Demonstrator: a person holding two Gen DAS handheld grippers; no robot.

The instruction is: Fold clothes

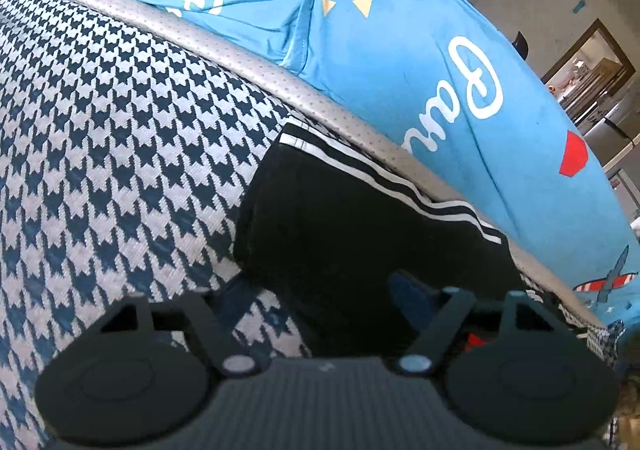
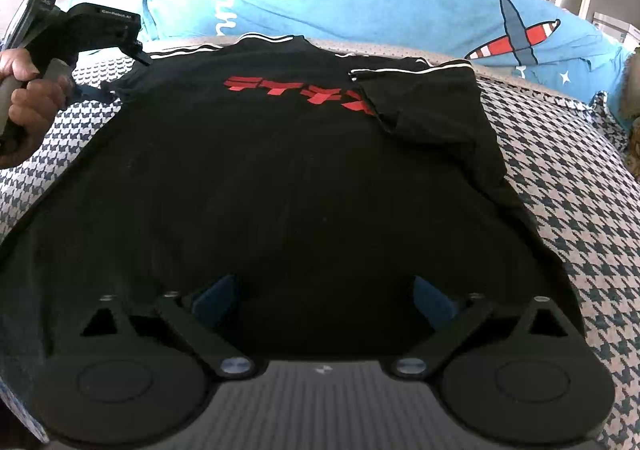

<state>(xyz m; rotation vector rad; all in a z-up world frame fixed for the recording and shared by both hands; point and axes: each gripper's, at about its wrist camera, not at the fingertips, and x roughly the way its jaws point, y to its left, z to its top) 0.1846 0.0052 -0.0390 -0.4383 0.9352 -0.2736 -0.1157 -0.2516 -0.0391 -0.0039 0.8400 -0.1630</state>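
Black T-shirt (image 2: 280, 178) lies spread flat on the houndstooth cover (image 2: 580, 178), a woven navy-and-white fabric, with its collar toward the far edge. Red blocky print (image 2: 296, 90) sits across the chest, and white stripes (image 2: 260, 37) run along the shoulders. One sleeve (image 2: 420, 98) is folded in over the body, its white-trimmed edge lying across the chest near the print.

Right gripper (image 2: 324, 302) is low over the shirt's near hem. Its fingers (image 2: 216, 302) have blue pads and stand wide apart, released, with black cloth between and under them.

Left gripper (image 1: 332, 302) is at the shirt's other sleeve (image 1: 360, 210), which is black with white stripes (image 1: 384, 178). Only one blue pad shows clearly, so I cannot tell whether the fingers are clenched or apart. In the right wrist view a hand (image 2: 28, 106) grips the left gripper's handle at the shirt's shoulder edge.

Behind the shirt a grey perforated piping (image 1: 240, 54), rounded and leathery, borders the cover. Past it lies a smooth light-blue sheet (image 1: 400, 50) with white script, yellow triangles, a red patch and an airplane print (image 2: 516, 38).
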